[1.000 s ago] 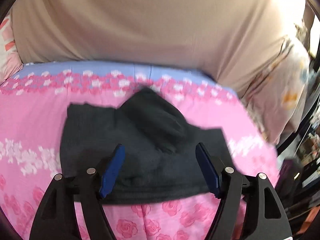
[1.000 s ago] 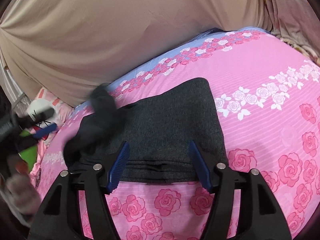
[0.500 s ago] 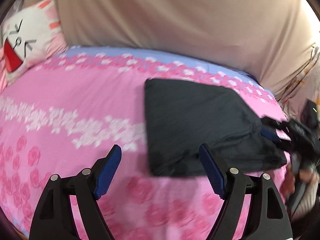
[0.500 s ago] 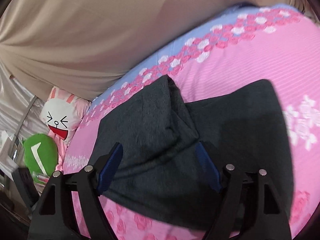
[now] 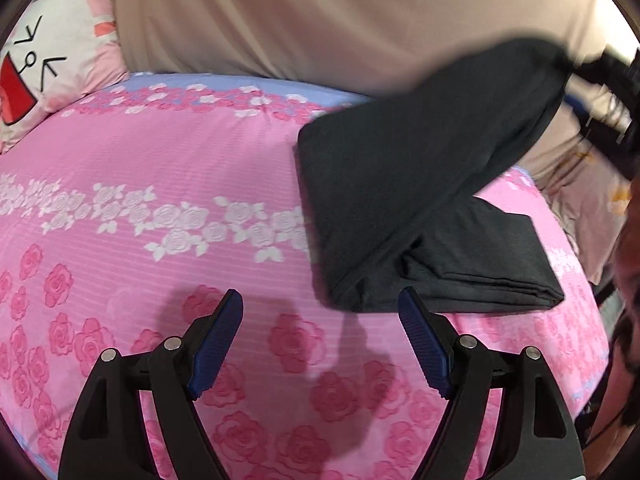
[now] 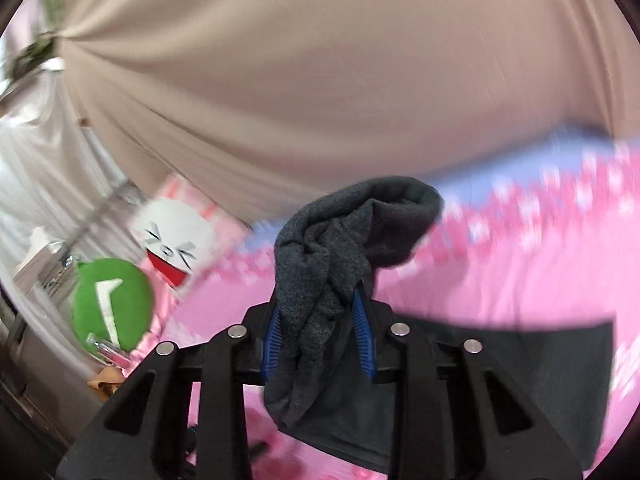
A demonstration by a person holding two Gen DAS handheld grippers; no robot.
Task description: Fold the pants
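dark grey pants (image 5: 404, 200) lie partly folded on the bedspread, one bunched end lifted up.

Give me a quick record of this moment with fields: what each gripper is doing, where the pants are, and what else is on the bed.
left gripper: open, holds nothing, above the pink sheet
right gripper: shut on a bunched part of the pants, lifted
pants: dark grey, partly folded on the sheet, one end raised
other items: bunny pillow, green plush
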